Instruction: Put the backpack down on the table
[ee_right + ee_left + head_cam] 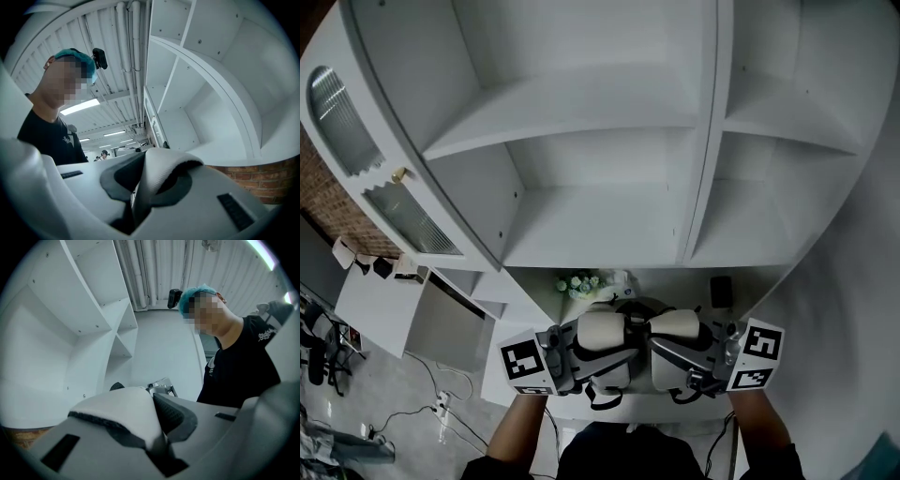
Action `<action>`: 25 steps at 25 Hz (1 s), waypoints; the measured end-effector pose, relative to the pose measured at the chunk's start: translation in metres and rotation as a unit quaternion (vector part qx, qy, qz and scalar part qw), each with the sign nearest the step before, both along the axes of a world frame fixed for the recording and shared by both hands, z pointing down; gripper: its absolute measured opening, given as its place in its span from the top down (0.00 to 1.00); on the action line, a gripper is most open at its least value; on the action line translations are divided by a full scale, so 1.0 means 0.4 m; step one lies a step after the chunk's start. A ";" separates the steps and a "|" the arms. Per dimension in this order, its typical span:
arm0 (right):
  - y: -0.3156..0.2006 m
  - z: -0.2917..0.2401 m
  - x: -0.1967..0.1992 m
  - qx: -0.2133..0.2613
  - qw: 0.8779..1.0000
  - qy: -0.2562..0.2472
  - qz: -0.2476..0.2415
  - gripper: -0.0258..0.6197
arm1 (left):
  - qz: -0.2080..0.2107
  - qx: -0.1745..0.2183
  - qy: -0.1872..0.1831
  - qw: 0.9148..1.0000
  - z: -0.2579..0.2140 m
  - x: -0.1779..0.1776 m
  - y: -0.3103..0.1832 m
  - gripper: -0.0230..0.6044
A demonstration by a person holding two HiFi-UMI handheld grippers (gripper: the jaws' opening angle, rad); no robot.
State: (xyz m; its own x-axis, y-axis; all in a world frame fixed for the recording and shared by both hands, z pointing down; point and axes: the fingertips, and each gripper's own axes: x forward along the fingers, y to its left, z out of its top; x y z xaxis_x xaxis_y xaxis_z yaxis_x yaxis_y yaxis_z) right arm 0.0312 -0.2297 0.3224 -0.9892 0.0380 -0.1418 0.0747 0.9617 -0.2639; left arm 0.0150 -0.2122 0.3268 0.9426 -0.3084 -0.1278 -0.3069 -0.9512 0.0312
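Looking along the left gripper (153, 403), I see its two grey jaws closed on a white padded part of the backpack (117, 411). The padding is bunched over one jaw, and its dark mesh lining is pressed against the other. Past the jaws is the white shelving (70, 333) on one side and a person in a black shirt (243, 366) on the other.

The right gripper (140, 177) looks much the same. A fold of the same white padding, dark on its inner face, is pinched tight between the jaws. The shelving rises behind it, with a strip of brick wall (262, 183) low at the side.

From overhead, the grippers point at each other with their marker cubes outermost. The backpack is held up between them, close to the person's chest and over the near edge of the table (666, 284). Thin black loops hang from its underside. I can't tell whether any of it touches the tabletop. Towards the back of the tabletop, under the shelves, lies a small bunch of pale flowers (578, 283). A small dark object (721, 291) stands well apart, towards the right back corner.
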 end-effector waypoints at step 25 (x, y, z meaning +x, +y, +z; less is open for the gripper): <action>-0.137 0.051 -0.084 -0.024 0.999 0.017 0.036 0.88 | 0.023 -0.015 0.014 1.000 0.044 -0.085 -0.126 0.87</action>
State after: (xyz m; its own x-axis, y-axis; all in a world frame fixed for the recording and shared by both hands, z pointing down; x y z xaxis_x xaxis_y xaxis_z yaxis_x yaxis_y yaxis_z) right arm -0.0025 -0.2845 0.3427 -0.9934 -0.0392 -0.1076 -0.0037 0.9502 -0.3116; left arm -0.0189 -0.2626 0.3445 0.9524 -0.2681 -0.1450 -0.2607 -0.9630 0.0682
